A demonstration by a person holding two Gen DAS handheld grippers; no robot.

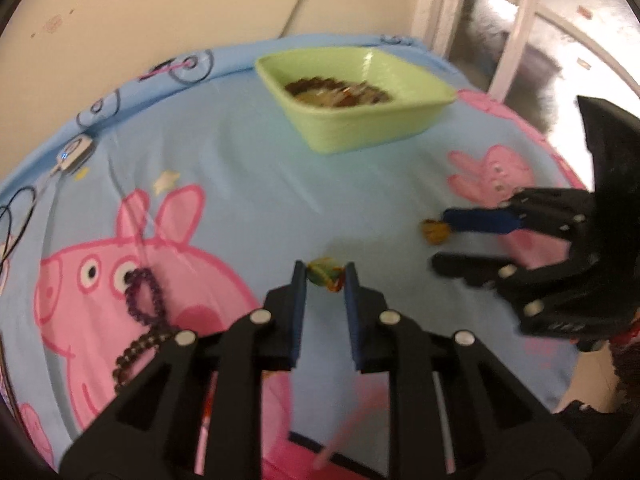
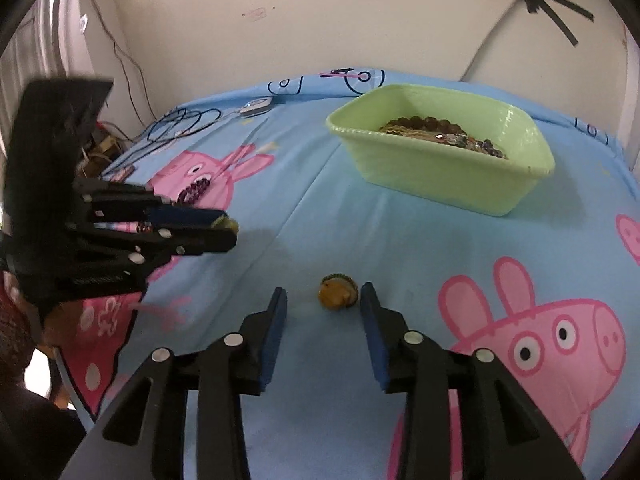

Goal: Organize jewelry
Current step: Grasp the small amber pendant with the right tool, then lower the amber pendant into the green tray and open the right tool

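Note:
A small green-and-yellow jewelry piece (image 1: pixel 322 274) sits between the blue pads of my left gripper (image 1: pixel 324 278), which is shut on it just above the sheet. From the right wrist view the left gripper (image 2: pixel 229 229) shows that piece (image 2: pixel 227 223) at its tips. My right gripper (image 2: pixel 324 295) stands open around an amber piece (image 2: pixel 337 294) lying on the sheet, close to the right-hand pad with a gap on the left. In the left wrist view, the right gripper (image 1: pixel 440 240) has the amber piece (image 1: pixel 434 232) at its tips. The pale green tub (image 1: pixel 332 136) (image 2: pixel 440 184) holds bead bracelets.
The surface is a bed with a blue cartoon-pig sheet (image 1: pixel 248 184). A purple bead bracelet (image 1: pixel 144 292) (image 2: pixel 196 191) and a dark bead bracelet (image 1: pixel 132 352) lie at the left. Cables and a small device (image 1: pixel 76 152) (image 2: pixel 256 106) lie near the wall. A window frame (image 1: pixel 516 28) stands at the right.

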